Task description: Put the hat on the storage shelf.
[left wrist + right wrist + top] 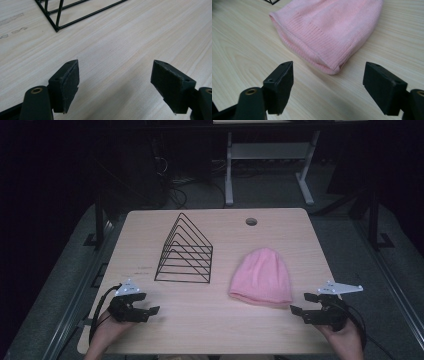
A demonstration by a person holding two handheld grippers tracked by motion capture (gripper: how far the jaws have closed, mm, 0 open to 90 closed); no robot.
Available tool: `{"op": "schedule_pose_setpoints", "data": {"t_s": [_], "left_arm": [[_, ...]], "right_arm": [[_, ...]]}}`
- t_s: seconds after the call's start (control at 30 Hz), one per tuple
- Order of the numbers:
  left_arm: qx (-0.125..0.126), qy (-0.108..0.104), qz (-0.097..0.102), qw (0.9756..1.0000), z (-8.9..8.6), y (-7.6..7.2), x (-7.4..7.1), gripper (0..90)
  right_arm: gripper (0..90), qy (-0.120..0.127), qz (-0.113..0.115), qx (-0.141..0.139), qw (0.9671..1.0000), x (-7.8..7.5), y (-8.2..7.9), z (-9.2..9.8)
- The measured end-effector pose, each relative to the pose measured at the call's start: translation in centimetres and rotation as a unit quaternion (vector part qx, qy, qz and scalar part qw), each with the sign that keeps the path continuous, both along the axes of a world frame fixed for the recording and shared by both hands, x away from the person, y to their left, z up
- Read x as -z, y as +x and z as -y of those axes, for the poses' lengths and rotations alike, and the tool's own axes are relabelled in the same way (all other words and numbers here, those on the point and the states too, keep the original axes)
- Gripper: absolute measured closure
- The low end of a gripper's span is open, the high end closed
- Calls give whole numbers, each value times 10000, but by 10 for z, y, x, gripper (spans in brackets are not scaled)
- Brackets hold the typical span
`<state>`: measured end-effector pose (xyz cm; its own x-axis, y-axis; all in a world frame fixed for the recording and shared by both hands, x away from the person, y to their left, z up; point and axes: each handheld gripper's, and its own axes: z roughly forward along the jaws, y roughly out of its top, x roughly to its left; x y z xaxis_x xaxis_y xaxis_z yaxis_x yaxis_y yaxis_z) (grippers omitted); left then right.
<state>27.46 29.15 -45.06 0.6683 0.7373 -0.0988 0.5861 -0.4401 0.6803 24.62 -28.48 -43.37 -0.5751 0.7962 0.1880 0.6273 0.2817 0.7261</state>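
Note:
A pink knitted beanie (262,276) lies flat on the wooden table (220,320), right of centre, its ribbed brim toward the front edge. A black wire file rack (185,251) stands left of it. My left gripper (148,307) hovers open near the front left, short of the rack's corner (57,29), with nothing between its jaws. My right gripper (303,303) is open at the front right, just off the beanie's brim corner (332,67). In the left gripper view the left gripper (115,87) faces bare wood, and the right gripper (328,90) faces the brim.
A round cable hole (251,222) sits near the table's far edge. Beyond the table stands a white desk frame (270,165) on dark floor with cables. Bare wood stretches between the two grippers along the front.

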Motion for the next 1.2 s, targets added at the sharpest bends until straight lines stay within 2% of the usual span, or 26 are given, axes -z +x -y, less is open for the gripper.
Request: {"op": "schedule_pose_setpoints", "data": {"t_s": [0.13, 0.33, 0.43, 0.53, 0.63, 0.67, 0.8, 0.93, 0.97, 1.17, 1.2], "left_arm": [[23, 0, -6, 10000, 0, 0, 0, 230], [31, -15, 35, 10000, -2, 2, 1, 230], [5, -28, -29, 10000, -2, 1, 2, 230], [50, 19, 10, 10000, -4, 2, 1, 230], [1, -57, 46, 10000, -4, 3, 1, 230], [-1, -39, 36, 10000, -5, 3, 1, 230], [-25, -57, -12, 10000, -6, 4, 2, 230], [36, -13, 30, 10000, -6, 4, 1, 230], [25, -22, 38, 10000, -7, 4, 0, 230], [-46, -49, 23, 10000, -9, 4, 0, 230], [-27, -19, 58, 10000, -11, 4, -1, 230]], "right_arm": [[208, 41, -15, -11, 10000, -3, 4, 1], [190, 148, -113, -29, 9998, -15, 22, 1], [186, 152, -77, -104, 9998, -19, 29, 0], [183, 86, -188, -242, 9995, -27, 44, -3], [183, 85, -260, -273, 9993, -31, 51, -4], [183, 63, -304, -312, 9990, -35, 58, -6], [183, 27, -343, -377, 9987, -42, 68, -9], [182, -44, -413, -445, 9981, -48, 77, -13], [181, -77, -442, -498, 9978, -52, 84, -15], [181, -128, -490, -579, 9970, -58, 98, -19], [181, -139, -543, -593, 9967, -59, 106, -20]]}}
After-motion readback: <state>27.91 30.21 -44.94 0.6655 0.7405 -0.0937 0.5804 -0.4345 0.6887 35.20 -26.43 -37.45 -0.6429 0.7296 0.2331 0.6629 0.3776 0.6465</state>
